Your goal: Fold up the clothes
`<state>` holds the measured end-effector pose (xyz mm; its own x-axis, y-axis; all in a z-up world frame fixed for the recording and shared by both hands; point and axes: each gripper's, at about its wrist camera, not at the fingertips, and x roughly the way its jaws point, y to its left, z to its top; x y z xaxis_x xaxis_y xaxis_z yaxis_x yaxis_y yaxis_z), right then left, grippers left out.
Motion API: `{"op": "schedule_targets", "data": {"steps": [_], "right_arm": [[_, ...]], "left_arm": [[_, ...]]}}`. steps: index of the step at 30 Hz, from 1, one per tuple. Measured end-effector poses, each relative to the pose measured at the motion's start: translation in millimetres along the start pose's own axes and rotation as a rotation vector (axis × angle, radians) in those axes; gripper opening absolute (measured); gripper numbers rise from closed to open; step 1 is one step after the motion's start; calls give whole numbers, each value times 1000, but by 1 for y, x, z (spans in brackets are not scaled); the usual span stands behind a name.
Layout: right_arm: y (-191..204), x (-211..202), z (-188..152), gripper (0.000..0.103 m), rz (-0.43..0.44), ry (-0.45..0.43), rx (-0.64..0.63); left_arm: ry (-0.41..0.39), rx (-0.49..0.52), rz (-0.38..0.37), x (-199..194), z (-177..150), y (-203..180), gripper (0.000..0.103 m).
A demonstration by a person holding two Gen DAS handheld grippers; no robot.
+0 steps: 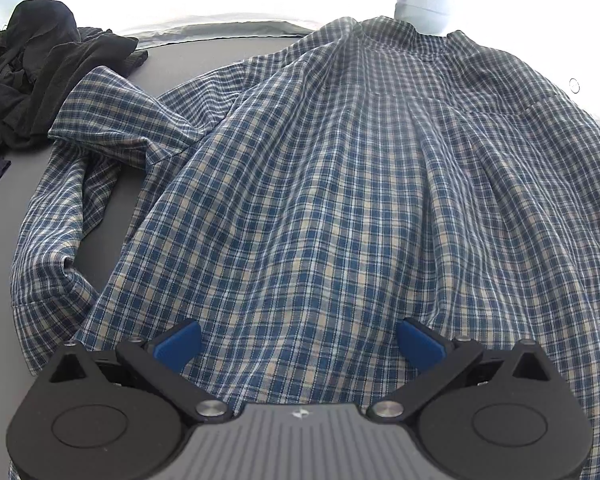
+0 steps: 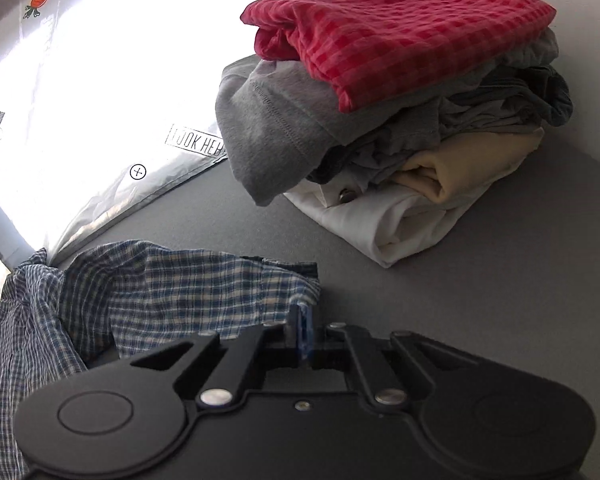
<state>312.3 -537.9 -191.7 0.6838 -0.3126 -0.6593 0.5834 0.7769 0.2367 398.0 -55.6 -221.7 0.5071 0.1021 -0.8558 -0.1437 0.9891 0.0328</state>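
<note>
A blue-and-cream plaid shirt point(image 1: 332, 184) lies spread back-up over the grey surface point(image 1: 204, 60), collar at the far end, one sleeve bunched at the left. My left gripper point(image 1: 300, 344) hovers over the shirt's near hem, its blue pads wide apart with only flat cloth beneath them. In the right wrist view, the same plaid shirt point(image 2: 172, 288) trails in from the left, and my right gripper point(image 2: 302, 332) is shut on its sleeve end, the cuff edge pinched between the blue pads.
A heap of black clothes point(image 1: 40, 76) sits at the far left of the surface. A stack of folded garments, red checked point(image 2: 404, 32) on top, then grey, cream and white, stands beyond the right gripper. A printed white sheet point(image 2: 80, 120) rises along the far edge.
</note>
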Motion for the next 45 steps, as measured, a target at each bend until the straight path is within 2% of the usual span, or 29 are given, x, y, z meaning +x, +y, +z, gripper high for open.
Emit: {"op": "schedule_targets", "data": {"steps": [5, 8, 11, 14, 15, 16, 20, 22, 27, 30, 32, 34, 36, 38, 41, 43, 45], "right_arm": [[-43, -28, -3, 2, -227, -42, -64], [-58, -26, -6, 4, -267, 7, -63], [-59, -22, -3, 10, -292, -5, -55], [-51, -23, 5, 34, -243, -35, -69], [-49, -24, 8, 37, -222, -43, -72], [-46, -24, 11, 37, -201, -51, -75], [-41, -10, 24, 44, -94, -28, 79], [-32, 1, 25, 47, -36, -10, 94], [-9, 35, 29, 53, 7, 66, 116], [-6, 62, 32, 51, -42, 150, 131], [-5, 77, 31, 41, -66, 201, 121], [1, 81, 31, 36, -82, 188, 76], [5, 82, 29, 15, -61, 190, 39], [8, 80, 28, 5, -30, 183, 5], [9, 52, 28, 3, 4, 78, -15], [7, 20, 28, 3, 36, -25, -10], [5, -13, 23, 3, 51, -92, 10]], "left_arm": [[-7, -1, 2, 0, 0, -1, 103], [-11, 0, 2, 0, -1, -1, 103], [-17, 6, -2, 0, -2, -1, 103], [-23, 10, -4, -1, -3, -1, 103], [-23, 9, -4, -1, -3, -2, 103], [-23, 8, -3, -1, -3, -2, 103], [-25, 6, -2, -1, -3, -1, 103], [-25, 6, -2, -1, -3, -1, 103], [-27, 6, -2, 0, -3, -1, 103], [-30, 7, -2, -1, -4, -1, 103], [-33, 7, -3, -1, -4, -1, 103], [-36, 8, -3, 0, -4, -1, 103], [-40, 8, -3, -1, -4, -1, 103], [-44, 9, -3, -1, -5, -1, 103], [-48, 9, -3, -1, -5, -1, 103], [-51, 8, -2, -1, -5, -1, 103], [-54, 6, -1, -1, -6, -2, 103]]}}
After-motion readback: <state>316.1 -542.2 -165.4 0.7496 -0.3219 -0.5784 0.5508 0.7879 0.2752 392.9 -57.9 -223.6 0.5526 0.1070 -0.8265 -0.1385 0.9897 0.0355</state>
